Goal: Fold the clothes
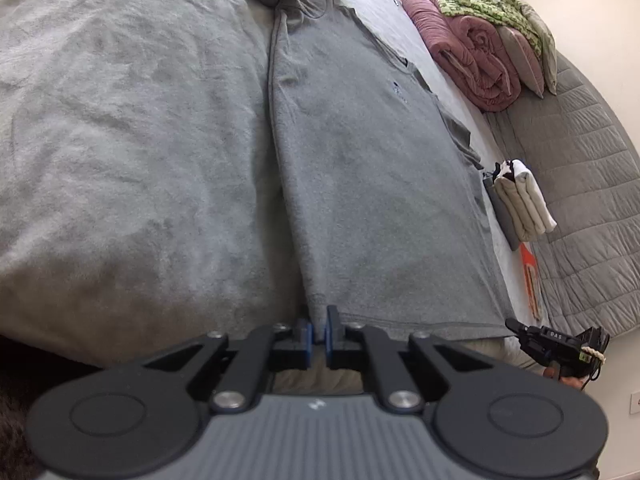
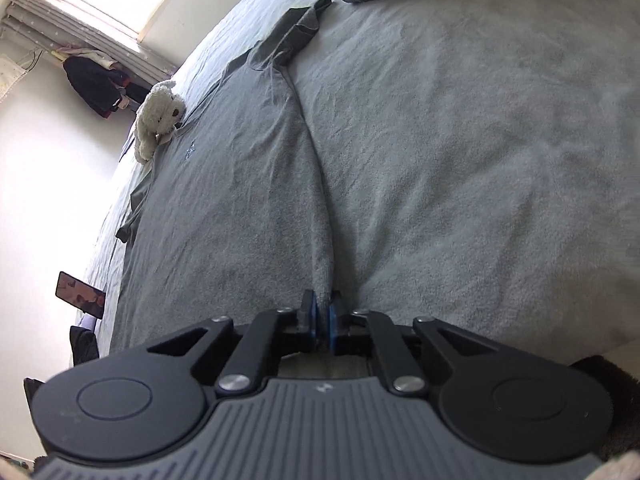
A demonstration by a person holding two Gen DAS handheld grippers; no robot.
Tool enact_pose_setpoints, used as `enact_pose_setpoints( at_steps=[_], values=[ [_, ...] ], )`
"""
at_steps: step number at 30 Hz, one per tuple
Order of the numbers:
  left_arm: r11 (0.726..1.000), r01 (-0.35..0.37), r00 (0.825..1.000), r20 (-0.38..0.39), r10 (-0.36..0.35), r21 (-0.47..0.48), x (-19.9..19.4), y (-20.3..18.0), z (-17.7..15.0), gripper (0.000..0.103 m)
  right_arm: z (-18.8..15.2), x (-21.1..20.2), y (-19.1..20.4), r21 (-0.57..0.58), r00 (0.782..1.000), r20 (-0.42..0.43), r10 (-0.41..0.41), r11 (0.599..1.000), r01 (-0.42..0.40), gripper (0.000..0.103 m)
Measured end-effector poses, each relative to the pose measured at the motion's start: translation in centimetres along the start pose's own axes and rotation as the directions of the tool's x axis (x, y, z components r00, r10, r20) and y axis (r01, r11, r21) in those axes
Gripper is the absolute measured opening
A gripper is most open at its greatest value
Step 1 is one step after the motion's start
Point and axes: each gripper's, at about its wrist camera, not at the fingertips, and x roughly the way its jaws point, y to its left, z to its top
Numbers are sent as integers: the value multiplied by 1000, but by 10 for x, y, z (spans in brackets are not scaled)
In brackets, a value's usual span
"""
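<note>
A grey T-shirt (image 1: 372,160) lies spread flat, front up, on a grey blanket (image 1: 120,140) covering a bed. My left gripper (image 1: 319,320) is shut on the left corner of its bottom hem, and the cloth runs in between the blue pads (image 1: 307,332). In the right wrist view the same T-shirt (image 2: 224,184) stretches away to its collar and sleeves. My right gripper (image 2: 323,304) is shut on the hem's other corner, at the shirt's right side edge. That right gripper (image 1: 516,326) also shows at the lower right of the left wrist view, with a hand behind it.
A stack of folded clothes (image 1: 520,200) and an orange item (image 1: 532,276) lie right of the shirt. A rolled pink quilt (image 1: 468,60) and green patterned cloth (image 1: 488,4) sit beyond. A white plush toy (image 2: 158,120) rests by the collar. A phone (image 2: 80,294) stands at the bed's edge.
</note>
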Motion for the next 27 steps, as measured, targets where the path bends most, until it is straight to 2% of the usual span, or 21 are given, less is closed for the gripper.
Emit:
enact_pose_setpoints(
  at_steps=[1, 3, 4, 8, 11, 12, 13, 14, 15, 16, 19, 21, 22, 24, 27],
  values=[
    [1000, 7, 1000, 15, -7, -1, -4, 0, -1, 5, -1, -4, 3, -23, 1000, 11, -9, 1000, 9, 6],
    [999, -38, 999, 1, 38, 14, -2, 1, -3, 5, -3, -12, 10, -68, 999, 31, -28, 997, 30, 5],
    [997, -68, 998, -12, 68, 23, 3, 2, -5, 5, -4, -11, 11, -86, 998, 25, -53, 995, 55, 5],
    [995, -93, 995, -25, 94, 34, 9, 4, -4, 6, -10, 11, 11, -149, 987, -16, -162, 976, 158, 5],
    [990, -105, 993, -37, 108, 90, 4, 0, -4, 13, -13, 15, 28, -266, 973, 1, -229, 938, 221, 6],
    [989, -105, 993, -35, 109, 107, 0, -1, -5, 18, -15, 15, 33, -315, 967, 11, -253, 917, 244, 17],
    [988, -102, 994, -20, 105, 114, -4, -3, -4, 35, -18, 14, 37, -354, 962, 26, -273, 897, 264, 31],
    [987, -101, 995, -4, 102, 122, -8, -5, -4, 53, -21, 13, 41, -391, 956, 43, -291, 875, 284, 40],
    [985, -115, 993, 26, 112, 131, -12, -8, -2, 60, -23, 11, 44, -418, 949, 65, -308, 855, 306, 52],
    [981, -130, 991, 56, 123, 141, -16, -12, -1, 66, -24, 10, 47, -440, 943, 88, -321, 837, 326, 55],
    [953, -224, 970, 144, 197, 202, -18, -33, 12, 73, -20, 11, 56, -468, 926, 152, -347, 799, 377, 56],
    [924, -293, 947, 205, 246, 245, -17, -47, 21, 77, -13, 13, 64, -459, 919, 192, -344, 796, 394, 58],
    [905, -328, 933, 241, 266, 272, -14, -56, 26, 82, -9, 14, 68, -455, 917, 212, -338, 796, 399, 62],
    [863, -385, 904, 320, 282, 327, -4, -73, 35, 88, -2, 19, 81, -448, 913, 265, -310, 799, 401, 69],
    [836, -392, 890, 389, 239, 384, 21, -96, 49, 97, 7, 33, 99, -462, 905, 341, -252, 794, 395, 79]
  ],
)
